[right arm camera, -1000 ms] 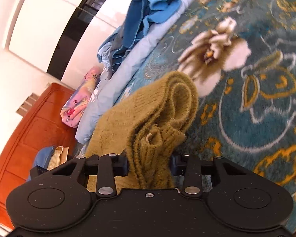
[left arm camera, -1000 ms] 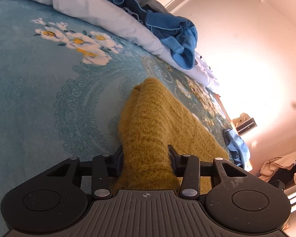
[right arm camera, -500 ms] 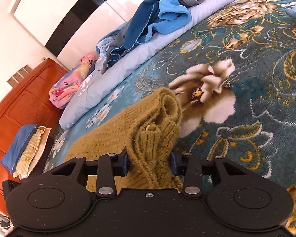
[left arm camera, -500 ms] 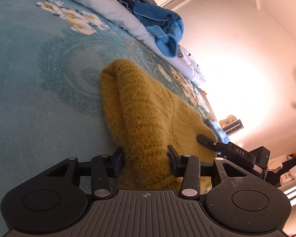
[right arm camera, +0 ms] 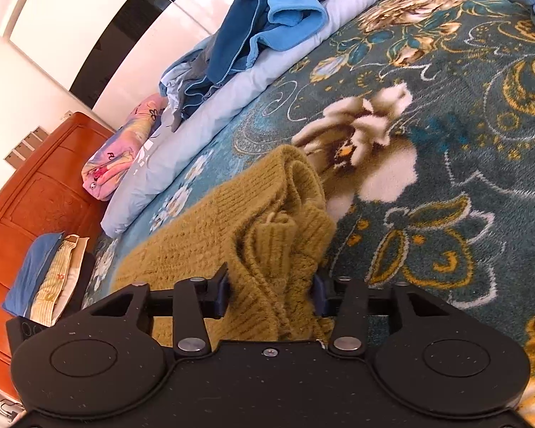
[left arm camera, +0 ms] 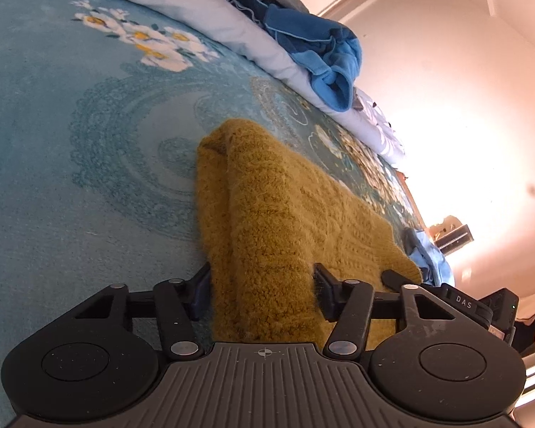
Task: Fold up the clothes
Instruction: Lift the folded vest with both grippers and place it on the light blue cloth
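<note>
A mustard-yellow knit sweater (left arm camera: 267, 214) lies folded on the teal floral blanket (left arm camera: 71, 178). My left gripper (left arm camera: 260, 285) is shut on one thick folded end of it, low over the blanket. My right gripper (right arm camera: 271, 292) is shut on the other end of the sweater (right arm camera: 232, 221), where a ribbed cuff (right arm camera: 274, 228) shows in the bunch. The right gripper also shows in the left wrist view (left arm camera: 446, 296) at the sweater's far corner.
A rolled pale-blue quilt (right arm camera: 203, 135) with a blue fleece jacket (right arm camera: 267, 28) on it runs along the far side. A pink pillow (right arm camera: 121, 149), a wooden headboard (right arm camera: 25, 207) and folded clothes (right arm camera: 50, 274) are at left. A light-blue garment (left arm camera: 428, 253) lies beyond the sweater.
Both grippers have lowered the sweater toward the blanket and it now lies flatter and wider. The right gripper has come into the left wrist view.
</note>
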`<action>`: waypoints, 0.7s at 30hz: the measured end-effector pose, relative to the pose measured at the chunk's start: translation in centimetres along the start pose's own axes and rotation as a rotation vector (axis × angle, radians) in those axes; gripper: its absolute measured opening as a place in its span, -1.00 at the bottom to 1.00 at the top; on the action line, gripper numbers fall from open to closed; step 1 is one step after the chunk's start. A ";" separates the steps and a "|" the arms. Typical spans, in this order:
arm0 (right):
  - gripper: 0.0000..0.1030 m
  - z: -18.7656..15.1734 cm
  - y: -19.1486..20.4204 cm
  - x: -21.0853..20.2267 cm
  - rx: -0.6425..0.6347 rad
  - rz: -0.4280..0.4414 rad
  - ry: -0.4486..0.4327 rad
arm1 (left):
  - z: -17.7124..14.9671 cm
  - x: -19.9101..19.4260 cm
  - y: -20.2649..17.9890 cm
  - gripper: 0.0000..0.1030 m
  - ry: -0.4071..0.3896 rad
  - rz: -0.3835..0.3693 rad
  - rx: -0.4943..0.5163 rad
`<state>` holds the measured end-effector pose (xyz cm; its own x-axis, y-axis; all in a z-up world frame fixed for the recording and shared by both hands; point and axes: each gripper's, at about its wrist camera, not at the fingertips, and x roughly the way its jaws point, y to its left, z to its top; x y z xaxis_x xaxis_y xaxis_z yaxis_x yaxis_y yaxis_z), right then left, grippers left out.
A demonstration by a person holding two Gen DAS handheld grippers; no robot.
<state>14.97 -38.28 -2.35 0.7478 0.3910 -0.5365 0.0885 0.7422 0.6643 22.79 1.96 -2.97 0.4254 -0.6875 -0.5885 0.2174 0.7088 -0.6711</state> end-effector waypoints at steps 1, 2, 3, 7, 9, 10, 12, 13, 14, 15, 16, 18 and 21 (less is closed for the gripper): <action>-0.28 0.1 0.2 -0.2 -0.009 0.001 -0.001 | -0.1 -0.1 -0.2 -0.27 -0.005 0.009 0.001; -0.32 0.2 0.4 -0.3 -0.019 0.003 -0.001 | -0.1 -0.3 -0.6 -0.32 -0.011 0.015 0.009; -0.34 0.4 0.7 -0.6 -0.031 0.003 -0.004 | -0.2 -0.4 -1.1 -0.39 -0.016 0.022 0.018; -0.36 1.3 1.5 -1.9 -0.077 0.001 -0.016 | -0.3 -0.6 -4.3 -0.46 -0.021 0.030 0.073; -0.36 2.2 1.1 -3.0 -0.106 -0.011 -0.017 | -0.5 -0.2 -6.2 -0.46 -0.014 0.021 0.108; -0.36 2.8 0.8 -3.7 -0.116 -0.021 -0.016 | -0.7 0.3 -7.2 -0.46 -0.009 0.012 0.124; -0.36 4.0 -0.1 -5.4 -0.142 -0.043 -0.022 | -0.8 1.6 -9.3 -0.47 0.005 -0.021 0.146; -0.36 4.7 -0.6 -6.5 -0.163 -0.055 -0.029 | -0.8 2.3 -10.4 -0.47 0.011 -0.041 0.151; -0.36 5.5 -1.0 -7.6 -0.185 -0.069 -0.038 | -0.7 3.1 -11.5 -0.47 0.017 -0.064 0.158; -0.36 6.4 -1.5 -8.8 -0.206 -0.083 -0.047 | -0.6 4.1 -12.8 -0.47 0.026 -0.089 0.170; -0.36 7.3 -2.0 -10.0 -0.227 -0.098 -0.056 | -0.4 5.2 -14.2 -0.47 0.034 -0.111 0.183; -0.36 9.5 -3.1 -12.5 -0.262 -0.131 -0.075 | 0.0 7.6 -17.2 -0.47 0.052 -0.154 0.205; -0.36 13.0 -5.2 -16.1 -0.299 -0.192 -0.108 | 0.6 11.4 -21.9 -0.47 0.074 -0.210 0.240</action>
<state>11.06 -55.47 9.58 0.8025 0.1812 -0.5685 0.0502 0.9289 0.3668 23.39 -21.35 5.26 0.2864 -0.8259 -0.4856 0.4983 0.5613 -0.6608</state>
